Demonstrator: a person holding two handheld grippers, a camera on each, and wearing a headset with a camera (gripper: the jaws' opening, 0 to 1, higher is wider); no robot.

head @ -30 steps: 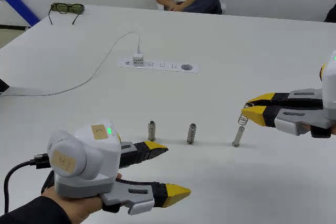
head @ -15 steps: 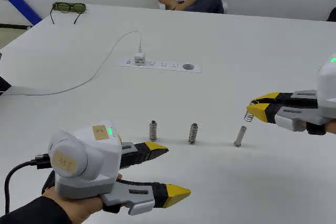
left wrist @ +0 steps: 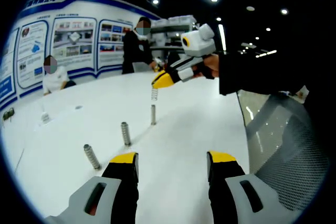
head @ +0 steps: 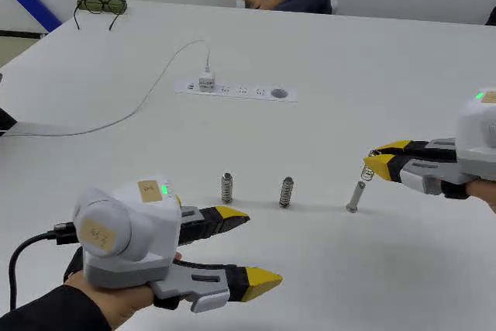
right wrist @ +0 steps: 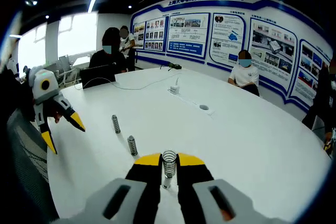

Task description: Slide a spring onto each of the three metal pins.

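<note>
Now your right gripper [head: 377,165], at the right of the head view, is pinched narrow on a spring [head: 367,173]. The spring hangs from the yellow tips just above the bare pin [head: 355,196] and is apart from it. The other two pins [head: 226,188] to its left already wear theirs. Your left gripper [head: 260,249], at the lower left, stands wide and empty over the table [head: 372,60].

Treat the spring as very light and soft. It will likely buckle or pop out sideways if you squeeze hard, and the smooth wire gives the tips little bite. You seem to have it by the upper coils, which is the right place, since the lower end stays open for the pin. The pin is thin and looks to lean a little. Whether it is fixed cannot be told, so expect a nudge to tip it.
</note>
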